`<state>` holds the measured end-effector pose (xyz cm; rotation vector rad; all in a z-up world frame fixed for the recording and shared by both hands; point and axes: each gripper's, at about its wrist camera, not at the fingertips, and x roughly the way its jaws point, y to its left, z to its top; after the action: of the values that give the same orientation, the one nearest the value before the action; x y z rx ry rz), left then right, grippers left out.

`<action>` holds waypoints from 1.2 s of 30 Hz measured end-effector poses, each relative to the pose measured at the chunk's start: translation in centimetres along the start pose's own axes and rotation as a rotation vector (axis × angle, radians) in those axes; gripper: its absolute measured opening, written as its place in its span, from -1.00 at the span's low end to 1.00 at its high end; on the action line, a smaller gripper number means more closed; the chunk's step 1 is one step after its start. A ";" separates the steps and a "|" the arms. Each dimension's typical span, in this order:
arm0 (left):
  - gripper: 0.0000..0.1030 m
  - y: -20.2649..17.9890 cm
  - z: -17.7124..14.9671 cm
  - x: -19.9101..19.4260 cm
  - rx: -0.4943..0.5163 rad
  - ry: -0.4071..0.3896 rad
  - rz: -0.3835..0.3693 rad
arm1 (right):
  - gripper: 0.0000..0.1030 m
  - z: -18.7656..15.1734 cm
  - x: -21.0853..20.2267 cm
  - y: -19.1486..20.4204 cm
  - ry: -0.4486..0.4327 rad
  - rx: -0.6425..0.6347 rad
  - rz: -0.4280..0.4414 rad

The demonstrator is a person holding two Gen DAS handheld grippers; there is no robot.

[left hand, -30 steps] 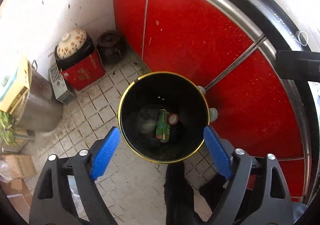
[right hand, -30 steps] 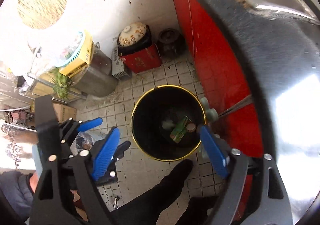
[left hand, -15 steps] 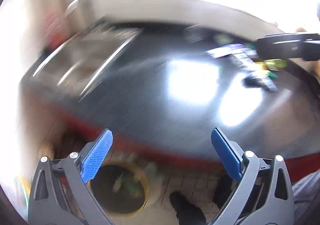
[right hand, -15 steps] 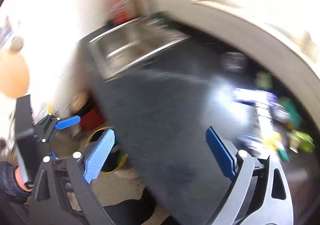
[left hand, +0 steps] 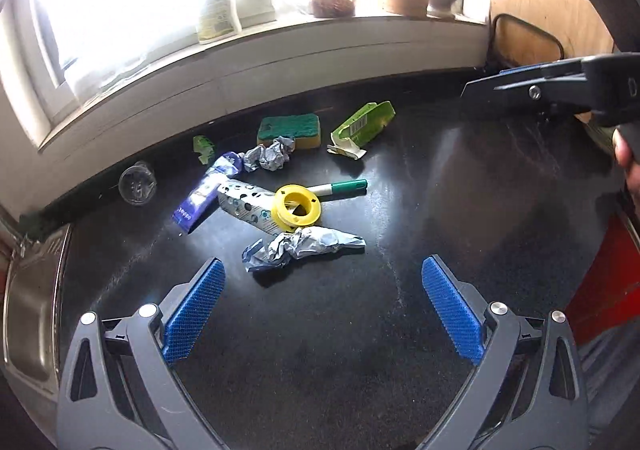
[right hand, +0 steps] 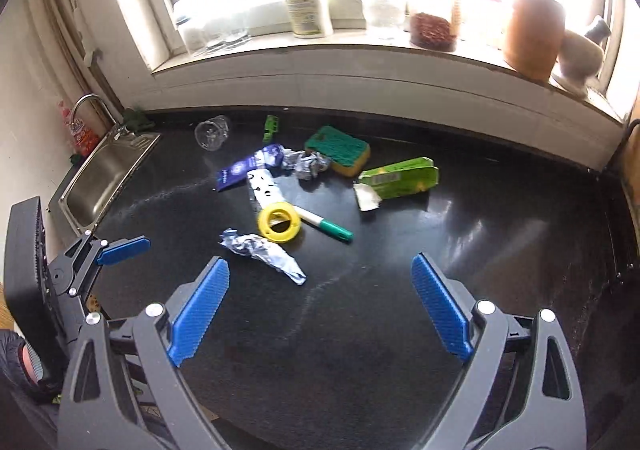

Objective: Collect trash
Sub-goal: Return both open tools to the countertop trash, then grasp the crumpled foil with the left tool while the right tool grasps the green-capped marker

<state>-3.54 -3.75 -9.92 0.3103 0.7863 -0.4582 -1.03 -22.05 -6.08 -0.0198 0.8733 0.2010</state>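
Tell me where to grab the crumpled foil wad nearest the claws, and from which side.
Grip the foil wad at its thick crumpled left end, from above with the left claw, fingers closing across its short width. It lies flat and long on the counter, tapering rightward, clear of the yellow tape roll.

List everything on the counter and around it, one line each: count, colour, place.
crumpled foil wad: 2, silver; nearest the tools, other by sponge
tape roll: 1, yellow, centre
marker: 1, green-capped, behind roll
dotted wrapper: 1, silver, left of roll
purple wrapper: 1, left
sponge: 1, green on yellow, rear
carton: 1, green, torn open, right
plastic cup: 1, clear, on its side, far left
green scrap: 1, rear
sink: 1, steel, left end
bottle: 1, white, windowsill
left tool: open, empty
right tool: open, empty
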 end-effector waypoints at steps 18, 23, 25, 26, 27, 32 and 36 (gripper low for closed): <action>0.86 3.9 0.4 15.3 0.254 0.213 -0.123 | 0.66 1.0 16.6 -1.8 0.254 -0.327 0.134; 0.86 3.5 -0.2 17.0 0.285 0.240 -0.181 | 0.46 1.0 21.3 -0.9 0.329 -0.421 0.131; 0.86 3.2 -0.6 17.2 0.296 0.237 -0.183 | 0.43 1.2 22.0 -0.4 0.320 -0.455 0.123; 0.86 3.0 -0.7 17.2 0.297 0.227 -0.185 | 0.42 1.3 22.2 -0.1 0.316 -0.472 0.121; 0.86 2.9 -0.9 17.2 0.291 0.221 -0.189 | 0.41 1.3 22.3 0.1 0.310 -0.487 0.120; 0.45 2.7 -1.2 16.7 0.223 0.213 -0.197 | -0.39 1.4 22.1 0.7 0.278 -0.505 0.141; -0.43 2.2 -1.3 15.9 0.173 0.225 -0.189 | -0.72 1.2 21.7 0.7 0.296 -0.493 0.139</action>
<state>6.57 -5.73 -22.32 0.4563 1.0027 -0.6788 13.27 -17.62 -21.84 -0.4588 1.1024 0.5502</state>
